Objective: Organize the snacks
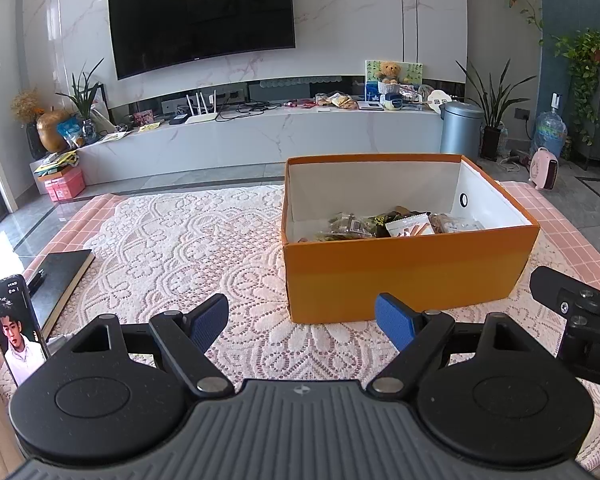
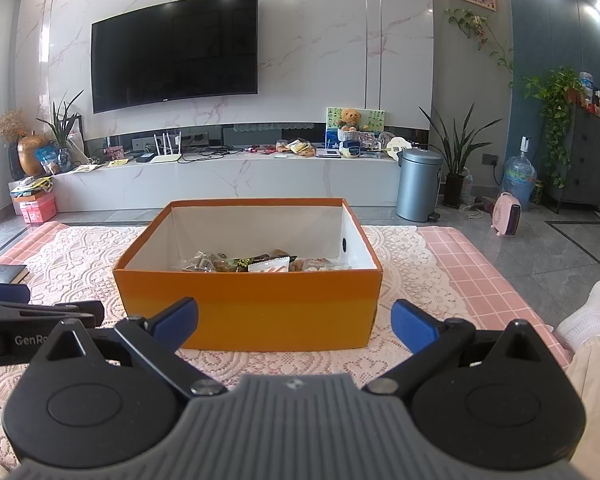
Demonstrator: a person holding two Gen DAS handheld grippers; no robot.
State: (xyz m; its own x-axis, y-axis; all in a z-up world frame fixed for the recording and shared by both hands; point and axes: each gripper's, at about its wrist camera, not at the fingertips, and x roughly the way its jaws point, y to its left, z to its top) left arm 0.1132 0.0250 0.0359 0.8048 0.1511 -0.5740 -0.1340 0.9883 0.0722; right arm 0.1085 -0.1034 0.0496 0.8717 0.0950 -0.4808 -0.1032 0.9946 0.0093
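Snack packets [image 2: 260, 264] piled in orange box [image 2: 248, 312], mid-table. Left gripper [image 1: 302, 316], right gripper [image 2: 294, 320] both spread wide, empty. Risk: low approach clips box near wall, shoves it.

An open orange cardboard box with white inner walls [image 2: 247, 312] stands upright on the lace-covered table. Several wrapped snack packets [image 2: 260, 265] lie jumbled along its near inner side.

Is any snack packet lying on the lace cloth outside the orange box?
No: the snack packets all lie inside the orange box; the lace cloth carries none.
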